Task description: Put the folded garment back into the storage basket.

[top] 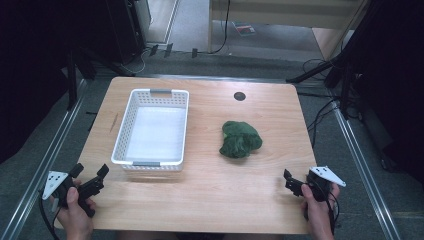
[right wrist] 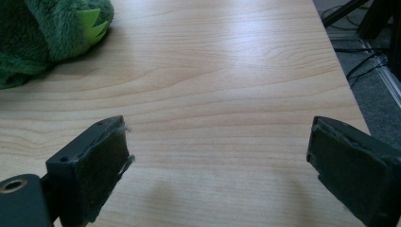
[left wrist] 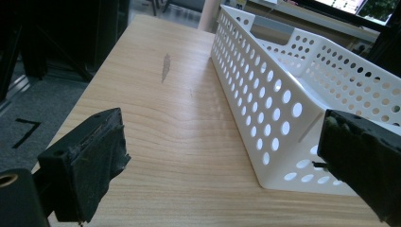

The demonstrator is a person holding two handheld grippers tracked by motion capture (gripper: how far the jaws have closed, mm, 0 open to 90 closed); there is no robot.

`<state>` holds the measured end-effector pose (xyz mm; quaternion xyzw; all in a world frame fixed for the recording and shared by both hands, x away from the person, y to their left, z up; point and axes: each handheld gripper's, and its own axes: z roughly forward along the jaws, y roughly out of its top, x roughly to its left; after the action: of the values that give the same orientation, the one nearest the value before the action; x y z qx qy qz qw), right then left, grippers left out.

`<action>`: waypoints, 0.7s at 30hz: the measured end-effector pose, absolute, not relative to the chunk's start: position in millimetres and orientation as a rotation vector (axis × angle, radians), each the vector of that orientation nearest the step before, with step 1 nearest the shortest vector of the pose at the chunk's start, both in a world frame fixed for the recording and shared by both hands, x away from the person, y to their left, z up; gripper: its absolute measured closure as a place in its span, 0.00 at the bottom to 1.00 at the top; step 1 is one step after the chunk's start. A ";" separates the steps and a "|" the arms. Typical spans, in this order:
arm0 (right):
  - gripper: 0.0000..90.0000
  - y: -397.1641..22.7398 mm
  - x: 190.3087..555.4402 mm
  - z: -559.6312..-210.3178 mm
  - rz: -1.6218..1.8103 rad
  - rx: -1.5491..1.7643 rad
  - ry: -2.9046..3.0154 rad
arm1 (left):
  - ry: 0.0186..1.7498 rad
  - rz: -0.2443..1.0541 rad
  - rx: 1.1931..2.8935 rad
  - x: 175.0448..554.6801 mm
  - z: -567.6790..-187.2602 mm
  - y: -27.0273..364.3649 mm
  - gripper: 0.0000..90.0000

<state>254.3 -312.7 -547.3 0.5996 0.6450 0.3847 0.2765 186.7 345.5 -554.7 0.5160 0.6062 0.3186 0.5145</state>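
Observation:
A green plush toy (top: 240,139) lies on the wooden table (top: 210,195), right of centre; its fur and a light-green spiky part (right wrist: 52,28) fill the top left corner of the right gripper view. A white perforated basket (top: 152,129) stands empty on the left half, and its near corner (left wrist: 283,118) is just ahead of the left gripper. My left gripper (top: 90,174) is held at the front left edge, open, nothing between its jaws. My right gripper (top: 295,182) is held at the front right edge, open and empty, well short of the toy.
A round dark cable hole (top: 239,96) sits near the table's far edge. A dark streak (left wrist: 165,66) marks the wood left of the basket. Metal rails (top: 50,150) run along both sides of the table, with stands and cables (top: 320,115) on the floor beyond.

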 end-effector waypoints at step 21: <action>0.11 -314.5 255.6 -547.1 0.984 1.644 1.676 | 1.435 0.754 1.257 183.6 -535.5 348.2 0.03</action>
<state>255.6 -314.5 -547.1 0.6175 0.6293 0.3694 0.2937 183.6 348.2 -535.5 0.5239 0.5983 0.3142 0.5185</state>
